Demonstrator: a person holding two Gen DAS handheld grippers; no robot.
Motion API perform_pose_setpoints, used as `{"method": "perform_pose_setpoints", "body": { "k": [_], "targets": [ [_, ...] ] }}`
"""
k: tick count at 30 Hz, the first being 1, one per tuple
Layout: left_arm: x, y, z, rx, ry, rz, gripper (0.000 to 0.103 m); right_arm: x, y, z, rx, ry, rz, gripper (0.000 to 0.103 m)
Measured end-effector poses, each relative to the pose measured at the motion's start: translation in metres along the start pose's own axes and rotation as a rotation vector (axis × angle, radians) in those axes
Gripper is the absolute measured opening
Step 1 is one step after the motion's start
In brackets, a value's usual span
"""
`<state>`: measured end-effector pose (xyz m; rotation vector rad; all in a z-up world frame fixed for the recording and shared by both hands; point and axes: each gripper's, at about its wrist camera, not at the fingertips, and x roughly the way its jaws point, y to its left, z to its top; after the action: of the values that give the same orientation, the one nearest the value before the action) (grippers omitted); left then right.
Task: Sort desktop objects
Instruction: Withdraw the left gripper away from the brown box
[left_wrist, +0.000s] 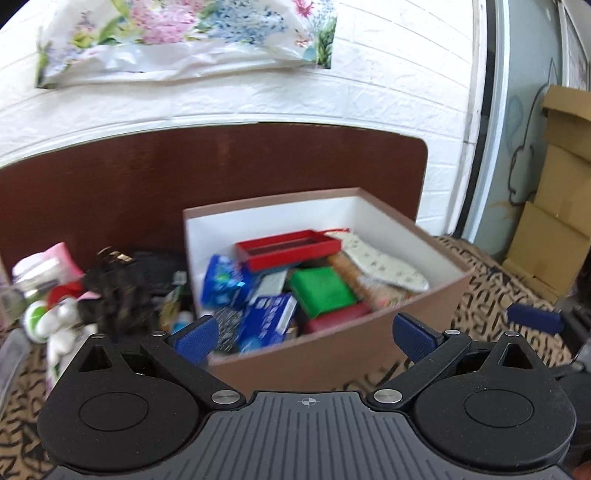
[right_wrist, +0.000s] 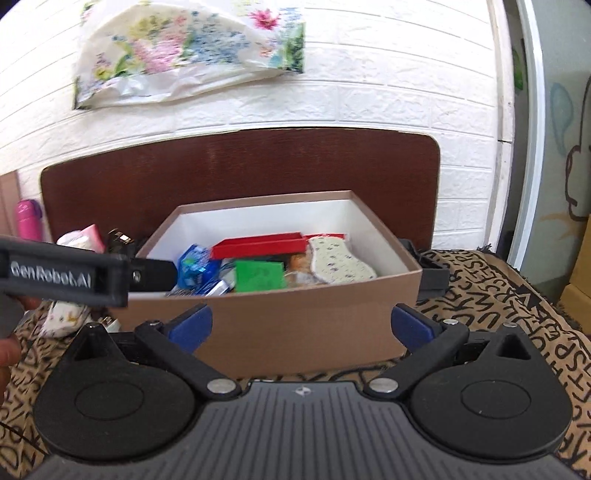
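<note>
A brown cardboard box (left_wrist: 332, 354) with white inner walls stands on the patterned cloth; it also shows in the right wrist view (right_wrist: 295, 325). It holds a red tray (left_wrist: 288, 249), a green box (left_wrist: 319, 291), blue packets (left_wrist: 225, 282) and a floral pad (left_wrist: 380, 264). My left gripper (left_wrist: 307, 338) is open and empty, just in front of the box's near wall. My right gripper (right_wrist: 301, 326) is open and empty, in front of the box. The left gripper's body (right_wrist: 62, 275) crosses the right wrist view at the left.
A pile of loose items lies left of the box: a pink packet (left_wrist: 61, 260), a black hair clip (left_wrist: 118, 291), white and green things (left_wrist: 40, 317). A dark wooden board (left_wrist: 221, 166) stands behind. Cardboard boxes (left_wrist: 554, 206) lean at the right. A pink bottle (right_wrist: 27, 219) stands far left.
</note>
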<state>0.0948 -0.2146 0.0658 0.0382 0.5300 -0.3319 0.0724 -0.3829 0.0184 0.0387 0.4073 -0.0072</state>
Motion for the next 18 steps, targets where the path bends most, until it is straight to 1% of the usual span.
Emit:
{"method": "perform_pose_setpoints", "body": {
  "k": [7,13,18],
  "targets": [
    [-0.029,0.006,-0.028,-0.017,0.024,0.014,0.103,-0.023,0.016,-0.014,-0.036,0.031,-0.015,0.103],
    [-0.049,0.010,-0.042,-0.031,0.028,0.038,0.103,-0.041,0.024,-0.023,-0.059,0.037,-0.025,0.103],
    [-0.060,0.013,-0.049,-0.032,0.028,0.043,0.103,-0.051,0.030,-0.027,-0.072,0.037,-0.036,0.102]
  ]
}}
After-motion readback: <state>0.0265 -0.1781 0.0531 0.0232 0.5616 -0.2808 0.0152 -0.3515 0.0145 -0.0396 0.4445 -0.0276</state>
